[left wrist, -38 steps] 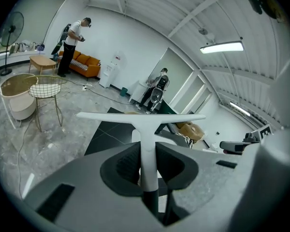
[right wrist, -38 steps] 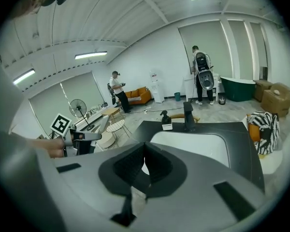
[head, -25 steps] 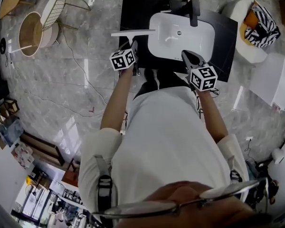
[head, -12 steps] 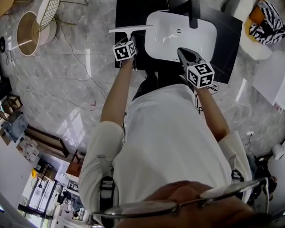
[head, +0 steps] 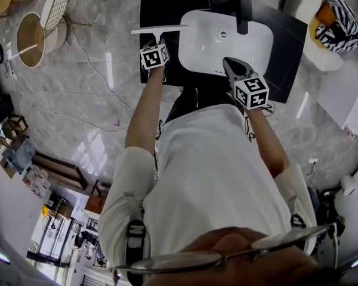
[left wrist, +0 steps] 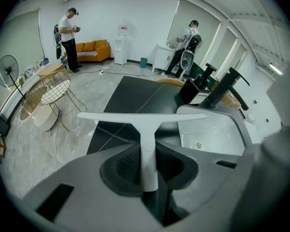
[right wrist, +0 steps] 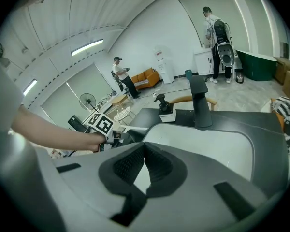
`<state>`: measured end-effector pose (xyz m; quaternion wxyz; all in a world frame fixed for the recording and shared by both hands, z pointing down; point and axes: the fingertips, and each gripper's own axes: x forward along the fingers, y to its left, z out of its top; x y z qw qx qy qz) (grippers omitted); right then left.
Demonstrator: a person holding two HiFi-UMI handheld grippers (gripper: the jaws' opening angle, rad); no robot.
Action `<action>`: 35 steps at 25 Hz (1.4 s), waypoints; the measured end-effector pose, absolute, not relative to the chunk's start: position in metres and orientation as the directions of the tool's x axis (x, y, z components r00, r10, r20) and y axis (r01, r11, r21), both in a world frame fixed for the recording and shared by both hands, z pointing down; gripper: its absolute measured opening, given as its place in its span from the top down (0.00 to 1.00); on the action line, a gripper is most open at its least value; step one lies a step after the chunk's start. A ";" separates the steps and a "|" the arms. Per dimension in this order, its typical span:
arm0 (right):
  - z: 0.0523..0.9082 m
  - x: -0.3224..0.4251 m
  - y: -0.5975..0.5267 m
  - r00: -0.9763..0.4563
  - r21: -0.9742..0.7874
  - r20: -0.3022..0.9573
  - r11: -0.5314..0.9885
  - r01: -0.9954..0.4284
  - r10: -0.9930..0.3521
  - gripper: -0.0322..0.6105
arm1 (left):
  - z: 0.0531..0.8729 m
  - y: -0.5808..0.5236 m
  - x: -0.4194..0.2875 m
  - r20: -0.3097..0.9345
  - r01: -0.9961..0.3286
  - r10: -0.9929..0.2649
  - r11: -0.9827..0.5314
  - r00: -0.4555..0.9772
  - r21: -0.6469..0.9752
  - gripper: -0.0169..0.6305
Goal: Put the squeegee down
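A white T-shaped squeegee [head: 158, 30] hangs over the left part of the black counter [head: 161, 8], its blade crossways just left of the white sink basin [head: 227, 43]. My left gripper [head: 158, 43] is shut on its handle. In the left gripper view the handle [left wrist: 147, 151] runs between the dark pads of the left gripper [left wrist: 146, 161], and the blade [left wrist: 141, 116] spreads out beyond them. My right gripper [head: 231, 65] hovers over the sink's near rim. In the right gripper view the right gripper [right wrist: 144, 148] stands shut with nothing in it.
A black faucet [head: 244, 14] rises at the sink's far side, and a small black-topped dispenser [right wrist: 165, 109] stands beside it. A round wooden table [head: 30, 37] and a wire chair [head: 56, 8] stand on the floor at left. At right is a white pouf [head: 310, 25].
My left gripper has sunk toward the counter with the squeegee and tipped further down. My right gripper has dropped a little over the sink's near rim.
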<state>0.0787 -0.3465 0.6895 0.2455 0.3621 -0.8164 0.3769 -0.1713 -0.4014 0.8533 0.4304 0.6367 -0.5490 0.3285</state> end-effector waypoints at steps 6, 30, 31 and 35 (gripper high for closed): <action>0.698 0.085 -0.351 -0.612 -0.435 0.680 0.450 -0.780 -0.404 0.94 | 0.863 -0.400 -0.170 0.901 -0.986 -0.401 -0.029 0.164 0.167 0.86; 0.702 0.087 -0.341 -0.647 -0.454 0.664 0.487 -0.747 -0.374 0.94 | 0.826 -0.390 -0.185 0.859 -0.986 -0.497 0.037 0.124 0.164 0.75; 0.701 0.087 -0.340 -0.650 -0.451 0.664 0.496 -0.742 -0.369 0.94 | 0.822 -0.388 -0.185 0.855 -0.985 -0.504 0.039 0.126 0.168 0.75; 0.699 0.082 -0.336 -0.658 -0.445 0.660 0.517 -0.731 -0.362 0.94 | 0.801 -0.379 -0.182 0.836 -0.980 -0.527 0.030 0.150 0.194 0.75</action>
